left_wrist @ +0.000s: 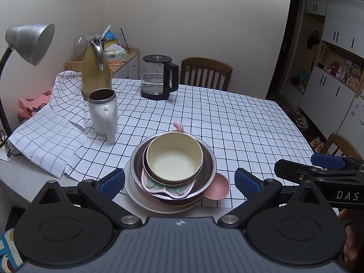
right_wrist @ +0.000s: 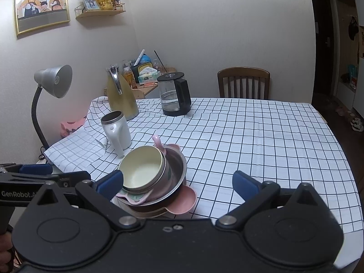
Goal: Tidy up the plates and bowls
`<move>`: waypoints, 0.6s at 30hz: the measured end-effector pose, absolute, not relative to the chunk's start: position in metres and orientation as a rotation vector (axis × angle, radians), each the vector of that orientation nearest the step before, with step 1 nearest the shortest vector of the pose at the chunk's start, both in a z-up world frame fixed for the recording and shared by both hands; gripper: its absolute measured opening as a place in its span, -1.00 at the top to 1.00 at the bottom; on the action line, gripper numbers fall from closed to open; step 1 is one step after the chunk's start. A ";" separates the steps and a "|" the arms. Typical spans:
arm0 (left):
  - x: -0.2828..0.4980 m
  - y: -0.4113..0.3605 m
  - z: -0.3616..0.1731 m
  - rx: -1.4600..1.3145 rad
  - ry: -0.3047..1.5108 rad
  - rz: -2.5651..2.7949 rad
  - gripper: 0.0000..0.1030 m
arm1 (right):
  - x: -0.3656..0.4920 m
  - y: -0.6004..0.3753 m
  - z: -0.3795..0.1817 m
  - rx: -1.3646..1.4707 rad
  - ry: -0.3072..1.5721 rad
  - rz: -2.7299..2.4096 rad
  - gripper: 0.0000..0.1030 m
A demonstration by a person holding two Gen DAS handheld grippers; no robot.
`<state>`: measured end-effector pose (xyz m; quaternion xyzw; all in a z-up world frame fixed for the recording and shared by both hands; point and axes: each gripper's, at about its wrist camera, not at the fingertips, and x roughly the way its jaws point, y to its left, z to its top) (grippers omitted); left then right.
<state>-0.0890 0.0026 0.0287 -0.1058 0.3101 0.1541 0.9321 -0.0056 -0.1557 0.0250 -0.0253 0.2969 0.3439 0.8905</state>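
At the near edge of the table, right in front of you, sits the stack of plates and bowls. A cream bowl is on top, nested in a darker bowl, which rests on a pink tray inside a steel bowl. Under those lie a pink dish poking out to the right and a white plate at the bottom (a pink handle sticks up behind the pile).

Your left gripper hovers just short of the stack with its jaws wide open, one blue pad on each side of the pile, neither touching it. Your right gripper also has its jaws spread wide and holds nothing; from its wrist view the stack sits toward its left finger, whose pad looks just beside the cream bowl, though you cannot tell whether they touch. In the left wrist view the right gripper reaches in from the right, near the table edge and apart from the dishes.

Farther back on the checked cloth stand a white mug, a yellow flask and a glass kettle, well apart from the stack. A grey lamp leans in at the left, and a wooden chair stands behind the far side.
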 end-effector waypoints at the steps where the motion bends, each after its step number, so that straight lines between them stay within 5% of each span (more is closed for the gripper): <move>1: -0.089 0.003 0.029 -0.214 0.633 0.318 -1.00 | -0.005 -0.156 0.025 -0.051 0.617 0.713 -0.99; 18: -0.082 0.011 0.023 -0.228 0.662 0.319 -1.00 | -0.003 -0.149 0.020 -0.056 0.630 0.724 -0.99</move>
